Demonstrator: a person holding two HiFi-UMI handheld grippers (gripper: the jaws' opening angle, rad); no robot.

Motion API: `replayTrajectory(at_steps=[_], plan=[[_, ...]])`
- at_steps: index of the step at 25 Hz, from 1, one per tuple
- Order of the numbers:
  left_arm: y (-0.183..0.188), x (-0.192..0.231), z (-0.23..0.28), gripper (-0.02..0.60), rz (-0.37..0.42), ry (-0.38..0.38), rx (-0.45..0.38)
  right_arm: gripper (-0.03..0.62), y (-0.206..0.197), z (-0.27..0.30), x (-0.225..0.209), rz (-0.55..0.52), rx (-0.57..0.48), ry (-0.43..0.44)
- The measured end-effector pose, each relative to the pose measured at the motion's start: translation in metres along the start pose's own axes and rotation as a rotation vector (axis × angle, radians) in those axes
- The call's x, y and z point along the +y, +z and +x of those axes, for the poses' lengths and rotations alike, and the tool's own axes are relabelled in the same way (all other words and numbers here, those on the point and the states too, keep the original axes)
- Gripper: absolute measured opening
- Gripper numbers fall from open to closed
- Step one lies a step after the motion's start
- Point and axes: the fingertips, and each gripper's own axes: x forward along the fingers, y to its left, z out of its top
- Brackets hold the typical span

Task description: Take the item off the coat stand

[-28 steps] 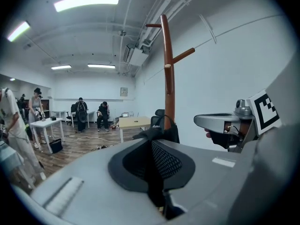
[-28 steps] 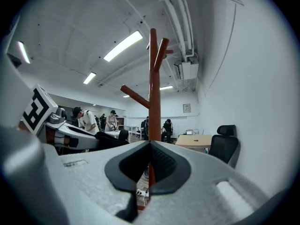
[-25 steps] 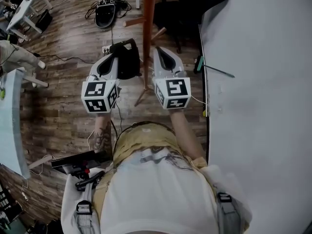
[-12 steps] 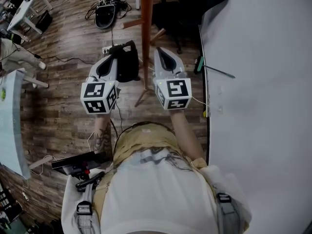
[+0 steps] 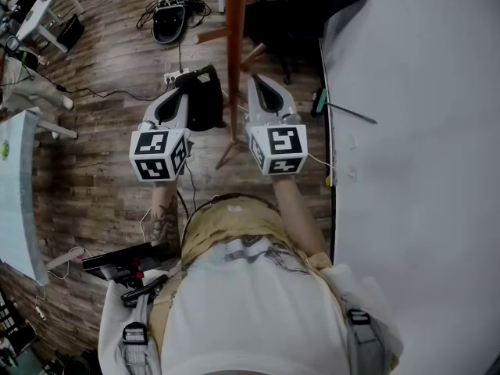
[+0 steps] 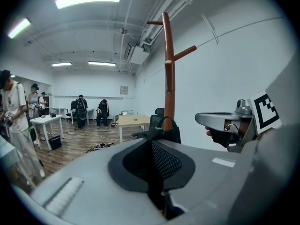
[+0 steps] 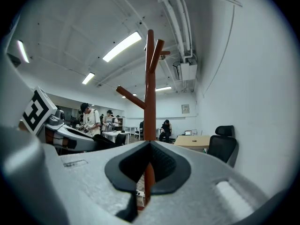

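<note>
The brown wooden coat stand [image 5: 234, 53] rises straight ahead of me, its pole between my two grippers. A black bag [image 5: 203, 96] hangs just left of the pole at the tip of my left gripper [image 5: 186, 92], which is shut on the bag's strap. In the left gripper view the bag [image 6: 161, 131] sits right beyond the closed jaws [image 6: 151, 142], in front of the pole [image 6: 168, 78]. My right gripper [image 5: 256, 80] is level with the left one, right of the pole, shut and holding nothing. In its own view the pole [image 7: 149, 88] stands just past the jaw tips [image 7: 150, 143].
A large white table [image 5: 422, 131] fills the right side, with a thin tool [image 5: 348, 114] near its edge. Cables and a black object [image 5: 168, 22] lie on the wood floor behind the stand. A black office chair [image 5: 289, 14] stands nearby. People [image 6: 14, 121] stand at the left.
</note>
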Motion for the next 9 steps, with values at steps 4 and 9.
replayTrajectory(at_steps=[4, 9], plan=[[-0.0004, -0.0006, 0.0, 0.009, 0.0, 0.0, 0.003, -0.002, -0.0013, -0.0005, 0.0003, 0.001, 0.002, 0.002], [-0.006, -0.0003, -0.0004, 0.011, -0.007, 0.002, 0.01, -0.002, -0.0027, -0.0026, 0.0004, -0.001, 0.001, 0.001]])
